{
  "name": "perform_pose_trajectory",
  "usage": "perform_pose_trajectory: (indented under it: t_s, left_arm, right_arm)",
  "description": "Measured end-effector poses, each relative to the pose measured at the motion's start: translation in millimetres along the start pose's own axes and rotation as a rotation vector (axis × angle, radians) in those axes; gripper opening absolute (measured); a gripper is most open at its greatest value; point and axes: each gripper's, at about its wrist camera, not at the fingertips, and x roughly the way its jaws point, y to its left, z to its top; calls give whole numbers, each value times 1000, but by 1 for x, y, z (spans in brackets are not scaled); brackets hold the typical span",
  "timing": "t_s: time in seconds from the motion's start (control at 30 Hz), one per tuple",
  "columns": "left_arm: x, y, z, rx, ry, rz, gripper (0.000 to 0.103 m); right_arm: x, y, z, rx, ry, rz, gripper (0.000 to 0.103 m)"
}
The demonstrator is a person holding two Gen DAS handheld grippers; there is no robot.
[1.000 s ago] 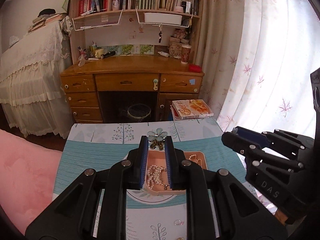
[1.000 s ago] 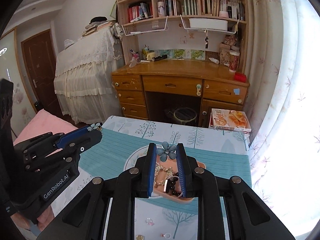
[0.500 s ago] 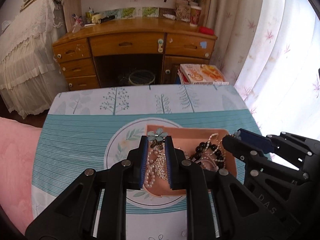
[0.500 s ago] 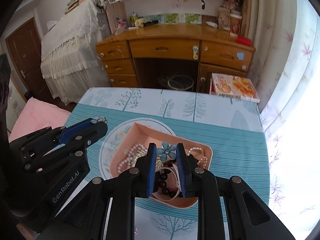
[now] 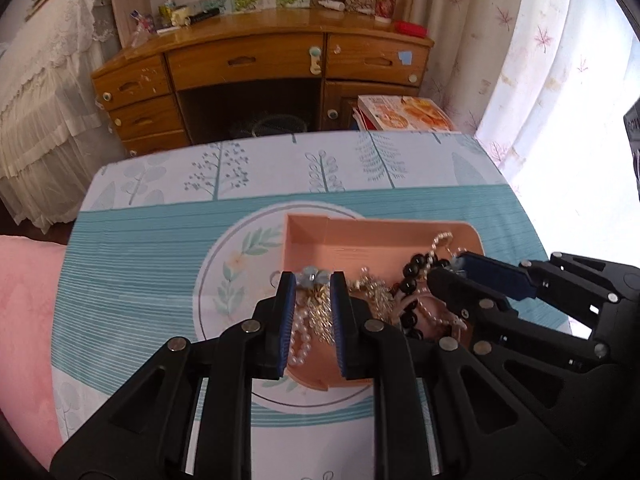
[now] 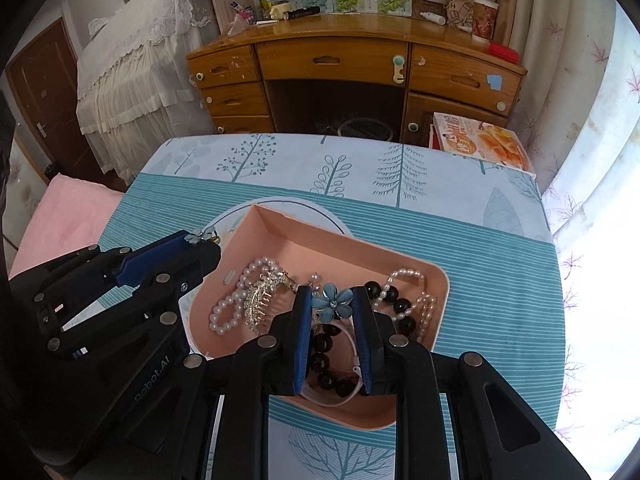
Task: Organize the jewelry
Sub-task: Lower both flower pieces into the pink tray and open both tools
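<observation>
Over pink tray [image 6: 436, 280], right gripper [image 6: 332, 300] pinching blue flower [image 6: 331, 301], left gripper [image 5: 313, 280] w/ flower clip [image 5: 314, 277]

Bright daylight floods through the sheer white leaf-print curtain [image 5: 560, 92] on the right, blown out to glare there. Dark fisheye vignetting rounds the corners, straight edges bow outward, and the glossy honey-coloured wooden desk [image 6: 352, 52] shows sheen.

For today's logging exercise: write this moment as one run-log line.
left gripper: shut on blue flower clip | right gripper: shut on blue flower clip | both over pink tray | tray: pearls, black beads
</observation>
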Motion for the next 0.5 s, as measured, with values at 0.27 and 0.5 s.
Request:
perform_pose_trajectory:
  t_s: [0.27,0.5]
  left_arm:
    - [-5,4,-10,-10,15,-22,41]
    - [-39,4,-22,-10,-34,-15,42]
  right_arm:
    - [-5,-1,-9,-3,0,-17,25]
    - [-24,0,-21,3,-17,-25,25]
